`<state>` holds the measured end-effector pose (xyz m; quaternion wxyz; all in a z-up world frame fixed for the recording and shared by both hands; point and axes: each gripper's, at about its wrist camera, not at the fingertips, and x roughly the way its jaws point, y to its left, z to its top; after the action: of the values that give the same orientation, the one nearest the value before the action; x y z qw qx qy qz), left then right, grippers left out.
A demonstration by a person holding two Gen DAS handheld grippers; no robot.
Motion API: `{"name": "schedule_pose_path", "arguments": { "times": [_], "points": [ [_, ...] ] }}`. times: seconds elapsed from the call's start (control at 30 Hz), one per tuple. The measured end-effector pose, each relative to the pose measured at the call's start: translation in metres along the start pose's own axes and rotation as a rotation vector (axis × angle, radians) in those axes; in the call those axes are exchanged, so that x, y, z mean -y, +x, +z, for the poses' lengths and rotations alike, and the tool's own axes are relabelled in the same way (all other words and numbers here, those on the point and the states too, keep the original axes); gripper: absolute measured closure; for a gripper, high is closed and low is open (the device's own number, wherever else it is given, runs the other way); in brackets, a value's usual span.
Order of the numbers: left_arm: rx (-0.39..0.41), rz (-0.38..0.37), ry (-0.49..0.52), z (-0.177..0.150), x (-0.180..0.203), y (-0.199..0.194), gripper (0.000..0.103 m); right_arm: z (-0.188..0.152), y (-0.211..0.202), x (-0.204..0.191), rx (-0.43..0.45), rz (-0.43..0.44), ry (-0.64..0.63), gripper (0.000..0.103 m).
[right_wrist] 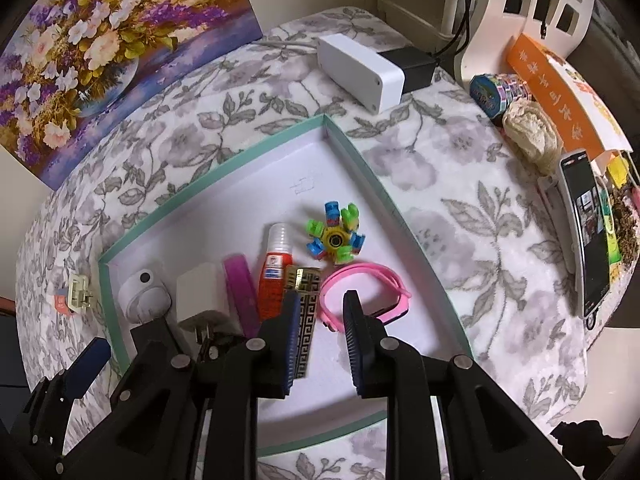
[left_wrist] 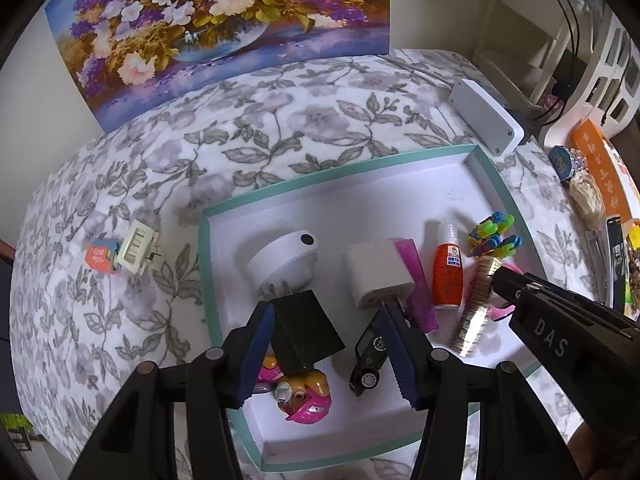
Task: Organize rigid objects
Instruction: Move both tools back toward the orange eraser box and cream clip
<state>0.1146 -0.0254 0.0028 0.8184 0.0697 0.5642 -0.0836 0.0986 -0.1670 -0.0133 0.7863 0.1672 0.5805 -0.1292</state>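
The left gripper (left_wrist: 328, 312) is spread open, its left pad touching a black charger (left_wrist: 306, 330) that half hides a pink toy (left_wrist: 308, 400). The right gripper (right_wrist: 322, 300) is also open; a blurred gold-patterned block (right_wrist: 304, 312) rests against its left pad. All lie in the teal-rimmed tray (right_wrist: 400, 216). Further left, outside, a cream clip (left_wrist: 136, 250) partly covers something orange.

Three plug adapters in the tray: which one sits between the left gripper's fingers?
The black charger cube. It sits between the left gripper's open fingers, touching the left pad. The round white plug with the dark sensor dot and the square white charger lie beyond the fingertips.
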Motion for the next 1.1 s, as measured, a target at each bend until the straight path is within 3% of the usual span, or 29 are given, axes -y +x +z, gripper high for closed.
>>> {"name": "schedule_pose_path", "arguments": {
  "times": [0.4,0.7,0.77,0.83,0.9,0.97,1.1],
  "points": [
    [0.018,0.001,-0.076,0.004,-0.026,-0.01,0.042,-0.002,-0.013,-0.013,0.032,-0.014,-0.027,0.08],
    [0.023,0.021,-0.164,0.004,-0.058,-0.013,0.034,-0.005,-0.013,-0.025,0.034,-0.034,-0.053,0.079],
    [0.023,0.027,-0.194,0.003,-0.067,-0.013,0.028,-0.006,-0.014,-0.029,0.039,-0.043,-0.058,0.07],
    [0.021,0.041,-0.231,0.003,-0.077,-0.012,0.01,-0.007,-0.014,-0.034,0.043,-0.042,-0.065,0.051],
    [0.022,0.062,-0.262,0.002,-0.087,-0.012,0.003,-0.008,-0.013,-0.04,0.04,-0.037,-0.082,0.05],
    [0.022,0.082,-0.288,0.001,-0.097,-0.012,0.001,-0.009,-0.013,-0.046,0.042,-0.045,-0.093,0.048],
    [0.015,0.098,-0.344,-0.003,-0.116,-0.011,0.0,-0.013,-0.014,-0.059,0.063,-0.061,-0.124,0.03]
  ]
}}
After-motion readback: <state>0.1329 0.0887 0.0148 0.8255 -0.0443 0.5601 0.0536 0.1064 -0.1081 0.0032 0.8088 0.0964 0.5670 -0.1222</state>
